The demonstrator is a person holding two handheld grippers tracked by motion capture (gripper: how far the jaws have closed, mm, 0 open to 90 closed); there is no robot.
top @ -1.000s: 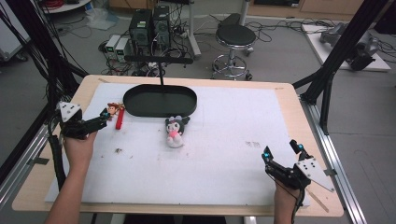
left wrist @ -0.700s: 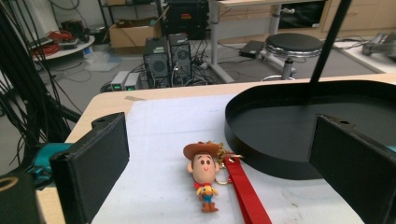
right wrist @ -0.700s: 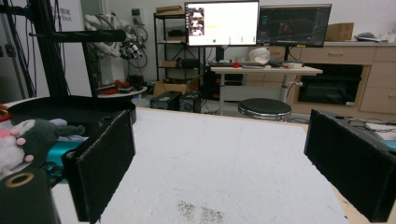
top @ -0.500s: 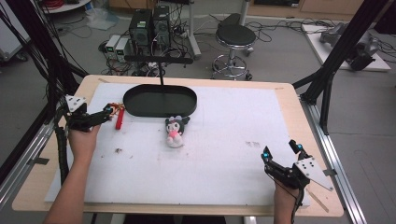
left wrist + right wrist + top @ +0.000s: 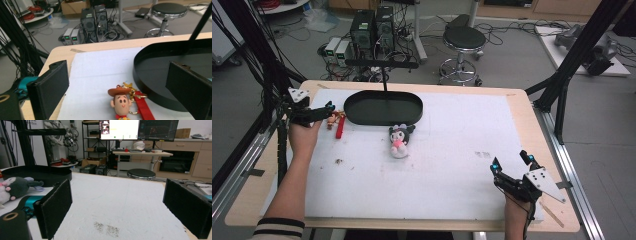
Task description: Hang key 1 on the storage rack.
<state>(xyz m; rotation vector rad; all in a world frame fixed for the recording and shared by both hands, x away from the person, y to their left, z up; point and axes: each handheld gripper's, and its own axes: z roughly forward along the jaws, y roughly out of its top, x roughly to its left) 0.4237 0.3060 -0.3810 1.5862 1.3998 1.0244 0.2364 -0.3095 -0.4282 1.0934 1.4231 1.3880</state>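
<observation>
Presently the left gripper (image 5: 328,107), jaws wide apart and holding nothing, sits just beside the cowboy keychain (image 5: 123,101), which lies ahead between its jaws on the white mat (image 5: 452,150) against the black oval tray (image 5: 384,107), red strap trailing toward the person, while the right gripper (image 5: 511,167), also open and empty, stays well apart

We see a black oval tray (image 5: 384,109) at the far side of the white mat (image 5: 452,150) covering the bench (image 5: 532,130). Just in front of the tray's near rim lies a plush toy (image 5: 400,141), face up. Beyond the tray, on the floor, stand computer towers (image 5: 372,30) and a round stool (image 5: 464,40).
</observation>
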